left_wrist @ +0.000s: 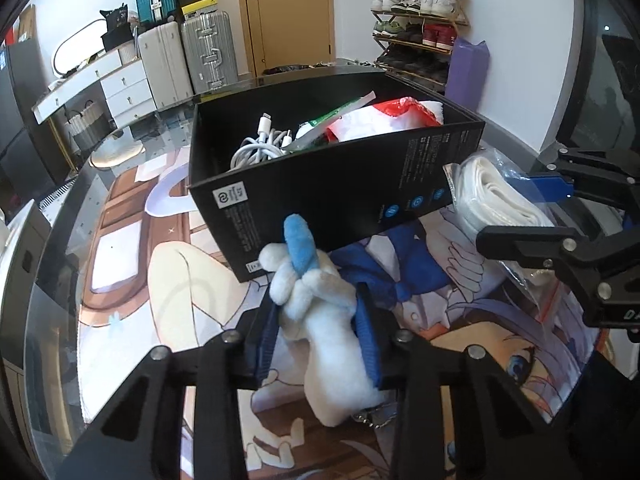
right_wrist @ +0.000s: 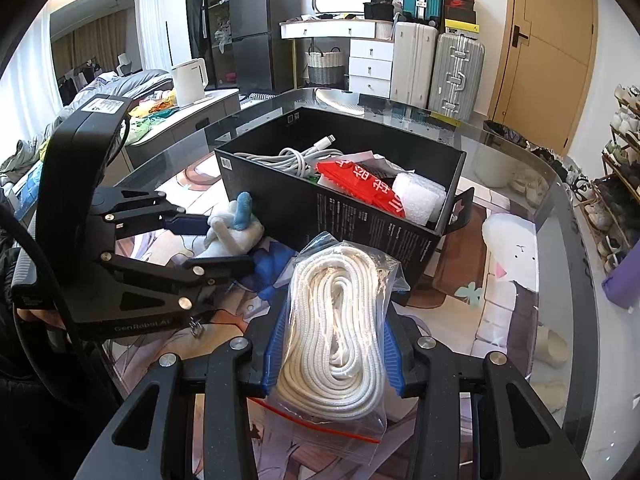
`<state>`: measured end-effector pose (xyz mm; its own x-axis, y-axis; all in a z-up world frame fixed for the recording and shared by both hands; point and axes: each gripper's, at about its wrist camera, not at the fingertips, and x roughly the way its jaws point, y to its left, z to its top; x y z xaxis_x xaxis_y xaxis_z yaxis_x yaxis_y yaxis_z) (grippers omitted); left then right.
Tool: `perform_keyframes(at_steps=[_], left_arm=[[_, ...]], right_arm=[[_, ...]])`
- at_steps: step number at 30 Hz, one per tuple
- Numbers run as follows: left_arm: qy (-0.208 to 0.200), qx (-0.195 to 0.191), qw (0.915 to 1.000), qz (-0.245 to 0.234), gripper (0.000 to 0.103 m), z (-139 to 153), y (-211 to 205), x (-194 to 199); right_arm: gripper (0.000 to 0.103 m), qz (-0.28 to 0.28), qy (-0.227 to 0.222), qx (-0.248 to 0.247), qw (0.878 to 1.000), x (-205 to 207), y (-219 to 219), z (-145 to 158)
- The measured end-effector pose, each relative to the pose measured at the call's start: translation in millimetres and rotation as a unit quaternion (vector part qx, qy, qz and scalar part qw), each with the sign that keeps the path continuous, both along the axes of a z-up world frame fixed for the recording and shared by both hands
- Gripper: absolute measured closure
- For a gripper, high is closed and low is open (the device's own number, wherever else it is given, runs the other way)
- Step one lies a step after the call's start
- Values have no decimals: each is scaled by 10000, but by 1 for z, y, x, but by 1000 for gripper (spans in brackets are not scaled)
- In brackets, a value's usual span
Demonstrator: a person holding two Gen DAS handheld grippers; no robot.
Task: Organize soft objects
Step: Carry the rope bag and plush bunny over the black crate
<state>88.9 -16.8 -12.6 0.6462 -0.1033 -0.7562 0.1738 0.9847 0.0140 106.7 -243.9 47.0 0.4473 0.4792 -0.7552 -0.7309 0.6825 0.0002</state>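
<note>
Beside the box [left_wrist: 336,176], a plush [left_wrist: 320,312] is gripped by the left jaws, bagged rope [right_wrist: 336,320] by the right.

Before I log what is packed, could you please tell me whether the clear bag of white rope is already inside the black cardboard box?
No, the clear bag of white rope sits clamped in the right claw, outside the black cardboard box.

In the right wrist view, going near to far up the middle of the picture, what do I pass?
Right gripper shut on the bagged white rope → black box near wall → red packet inside → white cable → silver suitcase.
</note>
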Motion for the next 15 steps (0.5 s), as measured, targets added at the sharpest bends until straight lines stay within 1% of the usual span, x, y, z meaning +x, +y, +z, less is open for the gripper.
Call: perform_keyframes(at_steps=[6,9,12,15], left_arm=[[-149,-101,9998,-29,70,8,3,-5],[-275,-277,9992,-130,70,14,7,-9],[-342,-358,9986,-180,70,19,8,-13],[-495,-485,9973,-258,70,26,8,-17]], right_arm=[[61,-120,-130,121,9998,1,-5,8],[61,-173,-203,189,9995,0,-8,14],[61,-182,-240,215,9993,-2,-10,18],[61,-180,-281,237,9992,-4,-11,22]])
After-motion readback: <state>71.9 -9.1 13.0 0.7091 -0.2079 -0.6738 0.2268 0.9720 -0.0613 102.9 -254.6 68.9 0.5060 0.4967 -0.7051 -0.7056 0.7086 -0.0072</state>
